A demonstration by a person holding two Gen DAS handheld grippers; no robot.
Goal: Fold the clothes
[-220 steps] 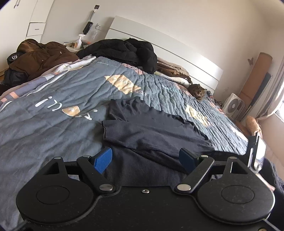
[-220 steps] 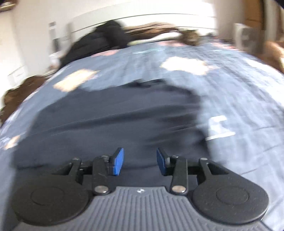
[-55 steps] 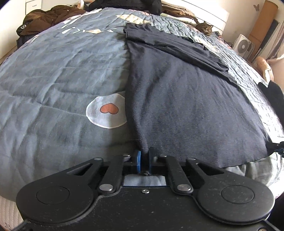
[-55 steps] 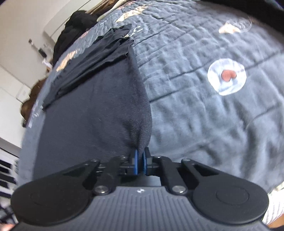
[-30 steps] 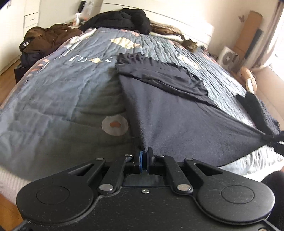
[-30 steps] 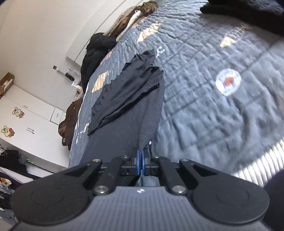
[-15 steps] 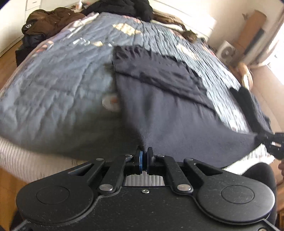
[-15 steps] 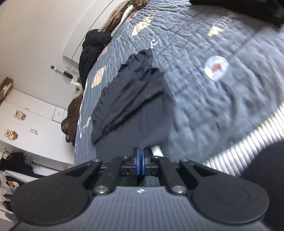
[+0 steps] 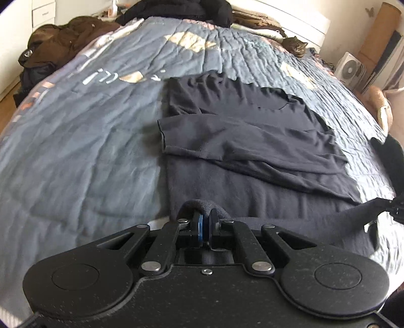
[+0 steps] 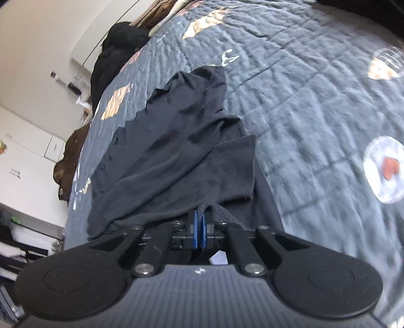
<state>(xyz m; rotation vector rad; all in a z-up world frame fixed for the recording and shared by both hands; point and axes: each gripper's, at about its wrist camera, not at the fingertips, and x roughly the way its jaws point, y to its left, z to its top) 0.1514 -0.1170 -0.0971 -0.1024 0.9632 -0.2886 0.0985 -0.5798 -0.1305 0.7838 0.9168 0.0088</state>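
A dark navy long-sleeved top (image 9: 247, 131) lies on the grey-blue quilt (image 9: 83, 141), its sleeves folded across the chest. My left gripper (image 9: 205, 222) is shut on the hem's left corner, and the cloth bulges over its blue pads. In the right wrist view the same top (image 10: 181, 141) stretches away from my right gripper (image 10: 200, 224), which is shut on the hem's other corner. That right gripper (image 9: 397, 209) shows at the far right edge of the left wrist view, with the hem held up between the two grippers above the lower body of the top.
A tabby cat (image 9: 296, 46) lies near the white headboard. Dark jackets (image 9: 176, 10) are piled at the head of the bed and a brown coat (image 9: 60, 37) at its left side. A white fan (image 9: 351, 70) and a rolled mat stand on the right.
Both grippers have carried the hem from beyond the bed's foot edge forward over the top, toward the folded sleeves. They stay shut on the cloth.
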